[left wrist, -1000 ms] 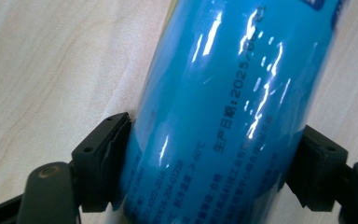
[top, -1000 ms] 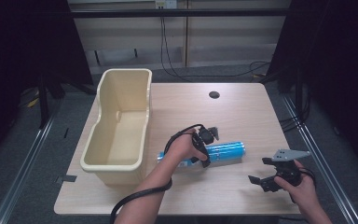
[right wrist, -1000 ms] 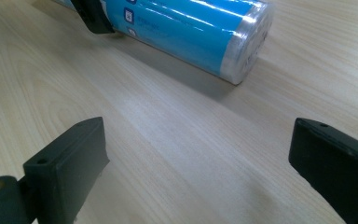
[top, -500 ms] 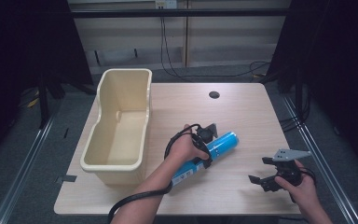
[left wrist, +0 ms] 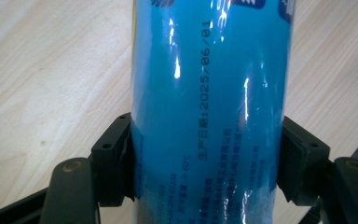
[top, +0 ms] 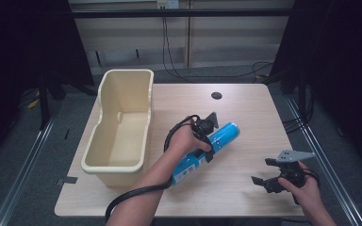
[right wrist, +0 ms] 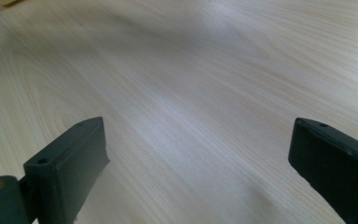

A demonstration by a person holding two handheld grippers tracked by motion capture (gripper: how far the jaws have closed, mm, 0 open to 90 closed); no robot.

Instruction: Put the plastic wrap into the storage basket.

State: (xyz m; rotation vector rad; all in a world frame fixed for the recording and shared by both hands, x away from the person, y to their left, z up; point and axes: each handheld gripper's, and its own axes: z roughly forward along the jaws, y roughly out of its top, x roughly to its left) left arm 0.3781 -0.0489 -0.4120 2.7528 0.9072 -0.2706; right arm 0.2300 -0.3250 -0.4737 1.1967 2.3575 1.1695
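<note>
The blue can (top: 206, 151) is clamped in the left gripper (top: 202, 141) above the middle of the wooden table (top: 245, 117), just right of the cream tub (top: 122, 127). It lies slanted, its capped end (top: 232, 128) pointing up and to the right and its labelled end (top: 185, 174) low toward the person's forearm (top: 141, 188). A second ago it lay flat and level on the tabletop with the gripper's jaws around it; half a second ago it had begun to tilt; now it is tilted more steeply, and its raised end looks to be clear of the wood, though from above I cannot be sure the lower end has left it.

In the left gripper view the can (left wrist: 209, 112) sits between the two black pads (left wrist: 116, 158), both pressed flat against its glossy wall, a printed date running along it.

The right gripper (top: 275, 176) rests near the table's right front corner, well apart from the can, in the same place as before. Its jaws stand wide apart with only bare wood (right wrist: 191, 93) between them.
</note>
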